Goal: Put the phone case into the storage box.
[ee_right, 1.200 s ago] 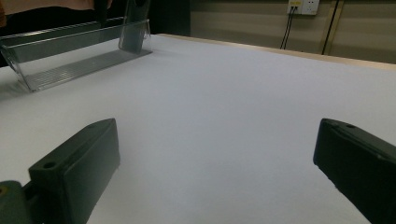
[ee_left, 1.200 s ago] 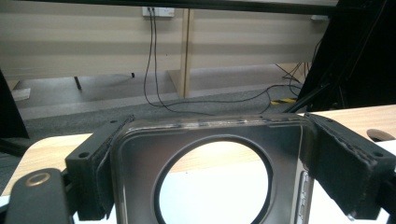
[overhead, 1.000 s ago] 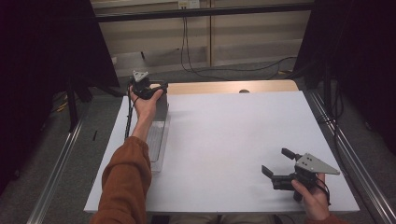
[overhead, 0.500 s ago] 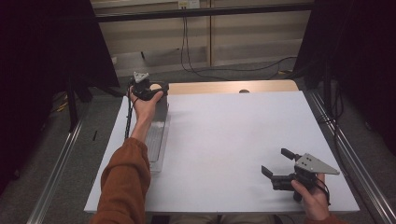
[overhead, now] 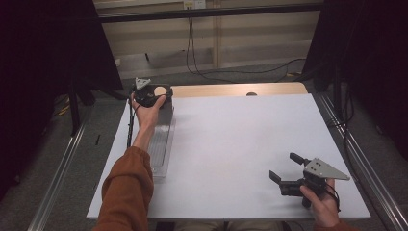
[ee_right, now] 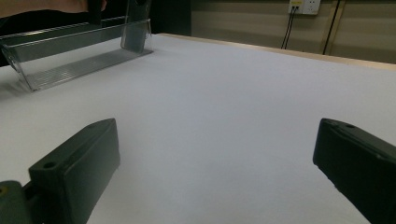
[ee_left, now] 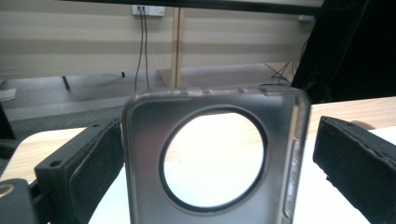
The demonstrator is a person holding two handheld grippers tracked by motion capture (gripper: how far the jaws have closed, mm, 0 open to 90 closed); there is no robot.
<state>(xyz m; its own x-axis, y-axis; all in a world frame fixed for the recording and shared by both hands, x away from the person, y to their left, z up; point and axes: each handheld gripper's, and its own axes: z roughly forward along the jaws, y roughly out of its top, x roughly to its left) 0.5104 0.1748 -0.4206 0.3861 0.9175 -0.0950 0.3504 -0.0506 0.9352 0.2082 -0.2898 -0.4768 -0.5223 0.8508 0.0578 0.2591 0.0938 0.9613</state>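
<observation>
Phone case [ee_left: 212, 163], a single translucent grey shell with one large round cutout, stands upright between the jaws of the left gripper [overhead: 150, 95]. In the left gripper view the left jaw pad sits right against the case's edge, while a narrow gap shows between the case and the right jaw, so the jaws are spread and whether they actually pinch it cannot be told. In the high view that gripper sits at the far left corner of the white table [overhead: 240, 139], over the far end of one long clear plastic tray [overhead: 161, 144] that lies along the table's left edge. The case stands at that far end of the tray [ee_right: 137, 28]. The right gripper [overhead: 285, 174] is well apart, near the table's near right corner, its two jaws spread wide with nothing but bare tabletop between them.
</observation>
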